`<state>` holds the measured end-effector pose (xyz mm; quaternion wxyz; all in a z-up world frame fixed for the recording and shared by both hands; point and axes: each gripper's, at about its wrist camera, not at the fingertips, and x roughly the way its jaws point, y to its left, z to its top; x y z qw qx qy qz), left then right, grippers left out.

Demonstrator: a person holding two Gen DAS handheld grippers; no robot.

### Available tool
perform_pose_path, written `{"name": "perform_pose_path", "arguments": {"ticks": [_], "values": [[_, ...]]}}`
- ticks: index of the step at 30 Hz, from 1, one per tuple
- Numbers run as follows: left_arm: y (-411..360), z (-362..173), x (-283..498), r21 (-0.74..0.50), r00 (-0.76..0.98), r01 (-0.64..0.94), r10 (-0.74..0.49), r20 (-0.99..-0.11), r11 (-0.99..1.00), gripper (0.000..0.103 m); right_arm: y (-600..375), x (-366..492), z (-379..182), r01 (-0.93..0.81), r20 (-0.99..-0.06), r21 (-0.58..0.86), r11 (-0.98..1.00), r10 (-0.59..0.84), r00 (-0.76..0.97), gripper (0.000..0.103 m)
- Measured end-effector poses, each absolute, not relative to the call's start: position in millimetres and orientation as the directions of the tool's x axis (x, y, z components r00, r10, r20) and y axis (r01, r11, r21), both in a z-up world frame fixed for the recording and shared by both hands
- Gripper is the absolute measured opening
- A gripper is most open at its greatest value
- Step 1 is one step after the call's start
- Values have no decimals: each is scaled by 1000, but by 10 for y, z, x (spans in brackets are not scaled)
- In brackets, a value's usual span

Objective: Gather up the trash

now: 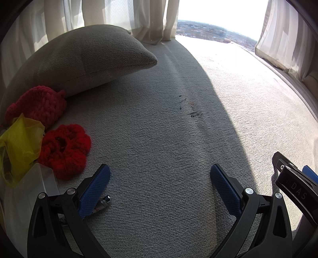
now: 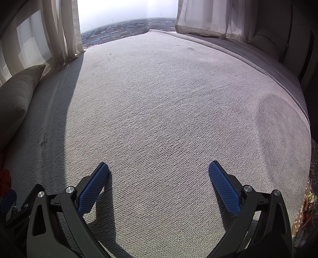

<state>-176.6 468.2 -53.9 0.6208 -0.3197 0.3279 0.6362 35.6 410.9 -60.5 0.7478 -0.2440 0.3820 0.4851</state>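
In the left wrist view my left gripper (image 1: pixel 160 176) is open and empty above a grey woven cushion surface (image 1: pixel 159 127). A yellow plastic bag (image 1: pixel 18 146) lies at the far left, beside a red crocheted flower (image 1: pixel 65 147) and another red crocheted piece (image 1: pixel 37 106). A small silver metal piece (image 1: pixel 103 202) lies just beside the left finger. A clear plastic box (image 1: pixel 27 188) sits at the lower left. My right gripper (image 2: pixel 159 176) is open and empty over bare cushion; it also shows at the right edge of the left wrist view (image 1: pixel 294 178).
A grey pillow (image 1: pixel 85 59) leans at the back left, also seen in the right wrist view (image 2: pixel 15 99). Beige curtains (image 1: pixel 151 17) and a bright window are behind. The cushion's edge (image 2: pixel 298 103) drops off at the right. A patterned bag (image 2: pixel 306 210) shows at the lower right.
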Motion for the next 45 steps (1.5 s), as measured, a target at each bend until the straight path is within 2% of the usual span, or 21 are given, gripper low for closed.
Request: {"name": "perform_pose_path", "arguments": {"ticks": [45], "values": [[4685, -540, -1760, 24, -29, -1000, 580, -814, -17, 98, 4109, 342, -599, -913, -809, 6, 408, 539, 236, 100]]}}
